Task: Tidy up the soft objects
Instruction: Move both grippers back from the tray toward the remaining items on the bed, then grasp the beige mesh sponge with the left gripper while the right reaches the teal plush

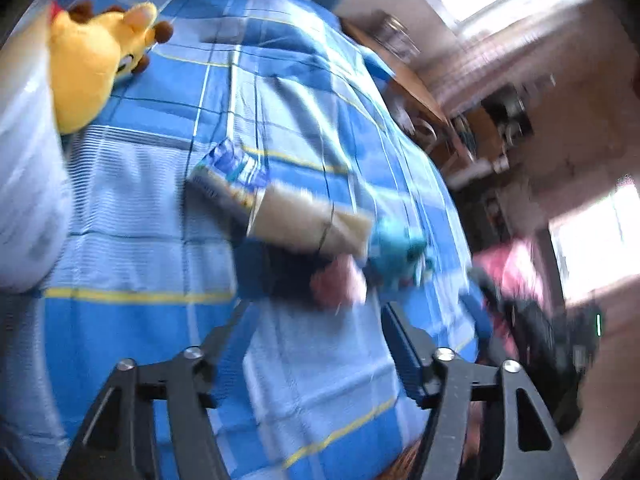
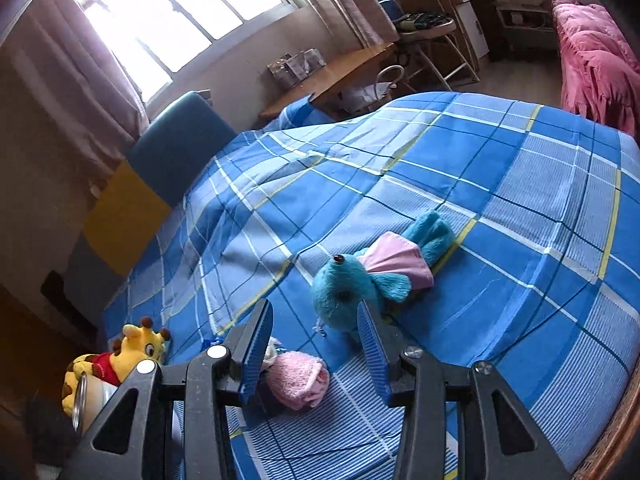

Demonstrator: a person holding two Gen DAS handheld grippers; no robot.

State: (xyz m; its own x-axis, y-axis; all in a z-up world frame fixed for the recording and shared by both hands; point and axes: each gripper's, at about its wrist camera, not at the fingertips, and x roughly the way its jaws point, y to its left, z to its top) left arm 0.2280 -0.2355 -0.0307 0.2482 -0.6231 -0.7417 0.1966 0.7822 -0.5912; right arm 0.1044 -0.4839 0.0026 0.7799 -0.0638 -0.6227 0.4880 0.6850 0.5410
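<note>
The bed has a blue plaid cover (image 2: 500, 208). On it a teal plush in a pink dress (image 2: 360, 280) lies just past my right gripper (image 2: 313, 307), which is open with empty jaws. A pink fuzzy bundle (image 2: 298, 376) rests on the cover below, close to its left finger. A yellow giraffe plush (image 2: 134, 350) lies at the bed's left edge. The left wrist view is blurred: my left gripper (image 1: 313, 311) is open above the cover, short of the pink bundle (image 1: 340, 284) and teal plush (image 1: 396, 248). The giraffe (image 1: 88, 64) is far left.
A beige and blue blurred object (image 1: 280, 216) lies beside the pink bundle. A pale translucent container (image 1: 24, 168) stands next to the giraffe. A wooden desk (image 2: 340, 76), a blue chair back (image 2: 180, 148) and a pink quilt (image 2: 592, 56) border the bed.
</note>
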